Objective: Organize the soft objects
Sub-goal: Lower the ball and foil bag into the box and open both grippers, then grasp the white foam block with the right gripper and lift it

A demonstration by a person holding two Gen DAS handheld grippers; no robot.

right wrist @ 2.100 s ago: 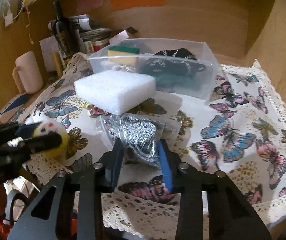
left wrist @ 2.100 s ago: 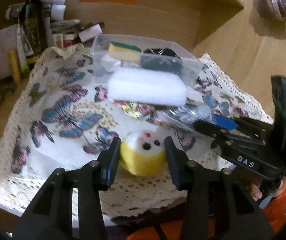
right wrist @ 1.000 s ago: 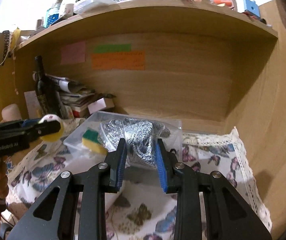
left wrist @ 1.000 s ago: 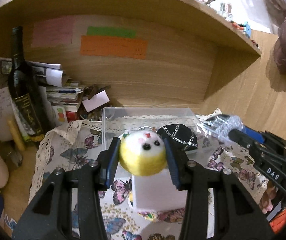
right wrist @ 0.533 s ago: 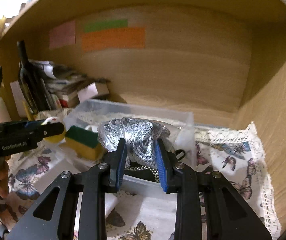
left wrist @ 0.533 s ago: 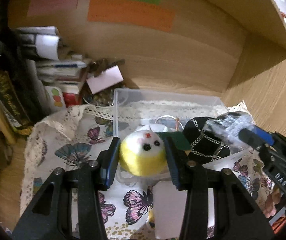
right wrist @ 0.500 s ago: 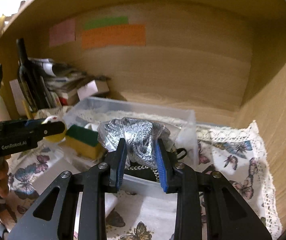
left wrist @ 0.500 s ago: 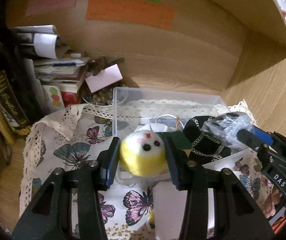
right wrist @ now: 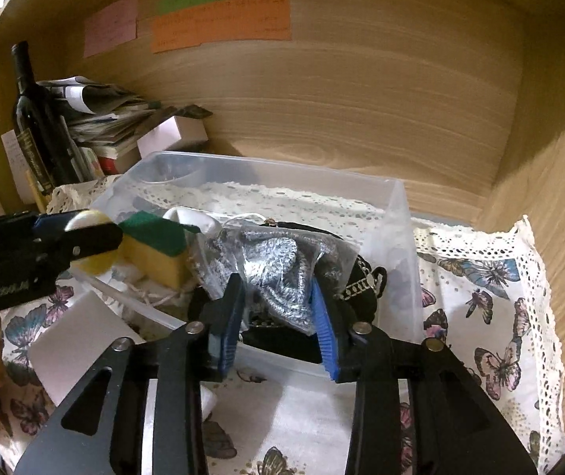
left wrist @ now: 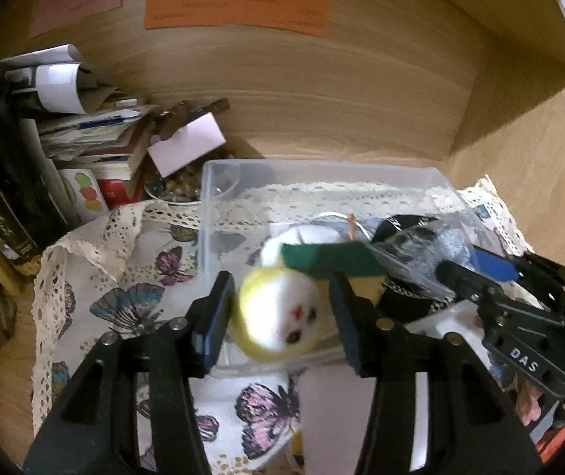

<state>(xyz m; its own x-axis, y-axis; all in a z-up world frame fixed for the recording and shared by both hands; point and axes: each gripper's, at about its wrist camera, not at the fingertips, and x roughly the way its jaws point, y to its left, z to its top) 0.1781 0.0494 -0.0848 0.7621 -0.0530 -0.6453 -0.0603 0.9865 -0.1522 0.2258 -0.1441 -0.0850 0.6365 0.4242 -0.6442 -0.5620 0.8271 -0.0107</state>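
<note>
Yellow-and-white plush ball (left wrist: 282,312), tiny red and black face marks, blurred, sits between left gripper (left wrist: 278,316) jaws just opened, pads off it, over clear bin (right wrist: 397,213) near edge. Right gripper (right wrist: 278,308) jaws also just opened, bagged silver scrubber (right wrist: 278,269) loose between them over bin. Green-yellow sponge (right wrist: 156,245) and black cap inside. Butterfly cloth (right wrist: 492,285) below, wooden shelf nook, wine bottle (right wrist: 33,126), paper pile.

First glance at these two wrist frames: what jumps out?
The yellow-and-white plush ball sits between the fingers of the left tool, its jaws just opening with gaps either side, over the near rim of the clear plastic bin. The bagged silver scrubber sits between the right tool fingers, also just opening, over the same bin. Beside them in the bin: a green-topped yellow sponge.
</note>
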